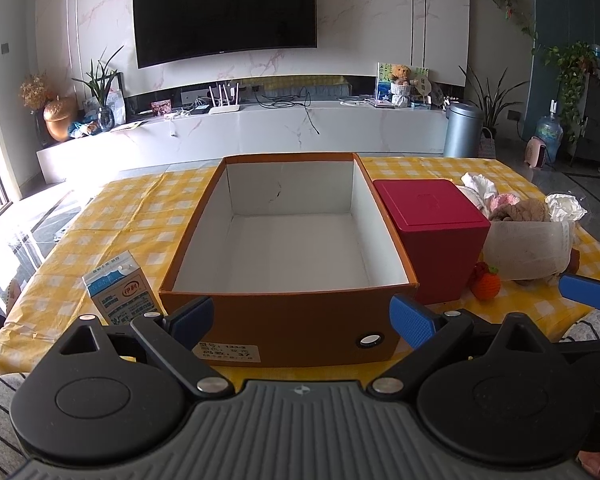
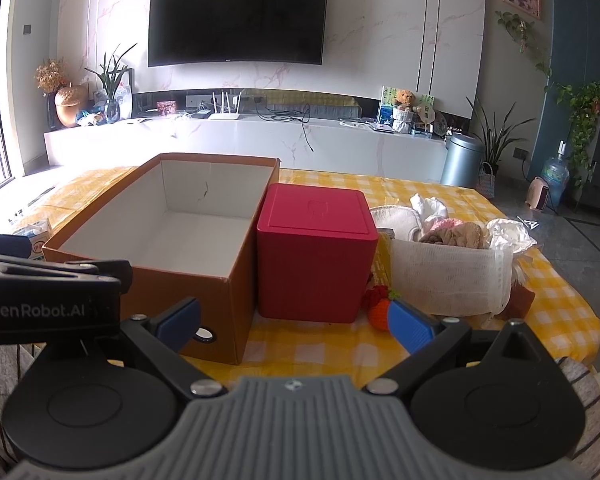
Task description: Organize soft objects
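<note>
We hold the left gripper point(image 1: 302, 322) low at the table's near edge, fingers spread wide w/ nothing between them, blue pads point(image 1: 412, 320) facing in. Right gripper point(image 2: 296, 324) sits the same way: spread apart, empty, hovering just short of the red box.

Straight ahead of the left gripper we see the orange cardboard box point(image 1: 284, 320), open top, white inside, nothing in it. A small milk carton point(image 1: 118, 288) stands just beside its left front corner. Touching the box's right wall is the red lidded box point(image 2: 316, 256), lid on.

Right of the red box sits the white fabric basket point(image 2: 448, 276), piled w/ soft objects point(image 2: 454, 234): knitted and cloth pieces, pink, tan, white. Crumpled white cloth point(image 2: 510, 232) lies at its far right rim. An orange crochet toy point(image 2: 380, 314) rests on the yellow checked tablecloth point(image 2: 312, 348), between red box and basket, near the right gripper's right finger.

Striped sleeve point(image 2: 588, 384) shows at frame edge.
</note>
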### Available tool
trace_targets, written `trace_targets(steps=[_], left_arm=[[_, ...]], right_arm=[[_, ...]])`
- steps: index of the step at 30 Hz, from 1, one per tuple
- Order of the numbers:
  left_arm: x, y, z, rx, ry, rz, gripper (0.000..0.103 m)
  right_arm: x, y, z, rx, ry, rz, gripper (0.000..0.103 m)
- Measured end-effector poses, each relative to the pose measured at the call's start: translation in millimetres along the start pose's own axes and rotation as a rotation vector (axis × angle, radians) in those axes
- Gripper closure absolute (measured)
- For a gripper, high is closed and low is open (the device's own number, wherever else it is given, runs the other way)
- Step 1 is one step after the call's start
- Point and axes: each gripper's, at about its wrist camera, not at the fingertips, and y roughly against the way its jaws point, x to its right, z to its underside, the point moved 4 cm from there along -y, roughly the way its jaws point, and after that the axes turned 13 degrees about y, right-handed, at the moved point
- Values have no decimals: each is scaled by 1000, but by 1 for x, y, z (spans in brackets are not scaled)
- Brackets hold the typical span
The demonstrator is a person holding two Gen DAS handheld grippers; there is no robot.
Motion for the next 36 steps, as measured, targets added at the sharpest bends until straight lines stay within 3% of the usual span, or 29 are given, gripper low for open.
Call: trace_targets(steps=[14, 19, 25, 33, 36], left_arm=[[4, -2, -2, -16, -14, -3, 0], [10, 0, -12, -26, -51, 33, 0], [21, -2, -28, -20, -86, 56, 0], [57, -16, -52, 34, -183, 78, 0], [71, -25, -60, 49, -189, 89, 0]], right_arm=[[2, 0, 0, -7, 1, -4, 5], [15, 2, -2, 0, 6, 13, 4], [66, 2, -1, -20, -75, 25, 3], [165, -10, -9, -69, -184, 240, 3], [197, -33, -15, -147, -223, 234, 3]])
